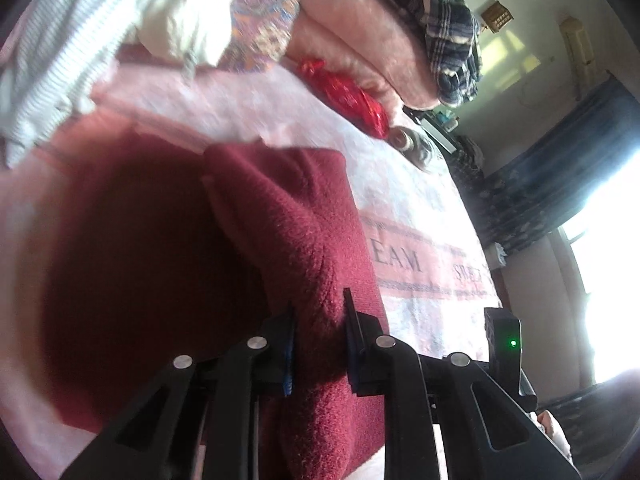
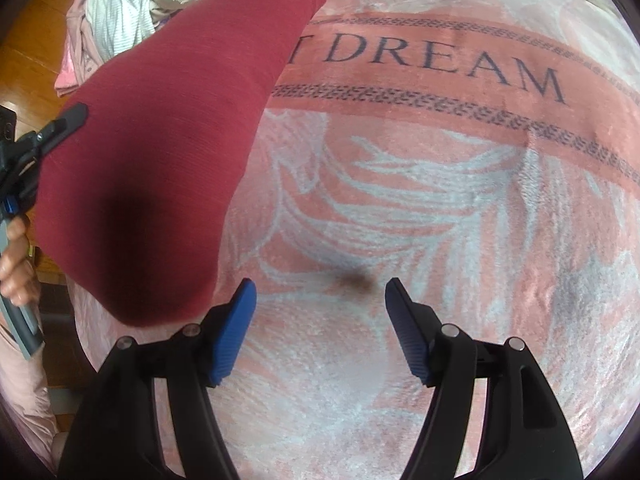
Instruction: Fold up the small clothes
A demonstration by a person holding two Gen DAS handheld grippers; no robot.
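Note:
A dark red knitted garment (image 1: 304, 240) fills the left wrist view, and my left gripper (image 1: 320, 328) is shut on a thick fold of it. From the right wrist view the same red garment (image 2: 168, 128) hangs lifted over the left part of the pink blanket (image 2: 440, 208). The left gripper's finger (image 2: 72, 116) pinches its left edge there, held by a hand (image 2: 16, 264). My right gripper (image 2: 320, 312) hovers over the blanket just right of the garment's lower edge. Its blue pads (image 2: 236, 328) stand well apart with nothing between them.
A heap of unfolded clothes, striped white and pale pink (image 2: 116, 12), lies at the blanket's far left. Stacked pink blankets (image 1: 360, 40) with a plaid cloth (image 1: 444, 28) on top sit at the far end. A red shiny packet (image 1: 348, 96) lies beside them. Wooden floor (image 2: 36, 52) shows at left.

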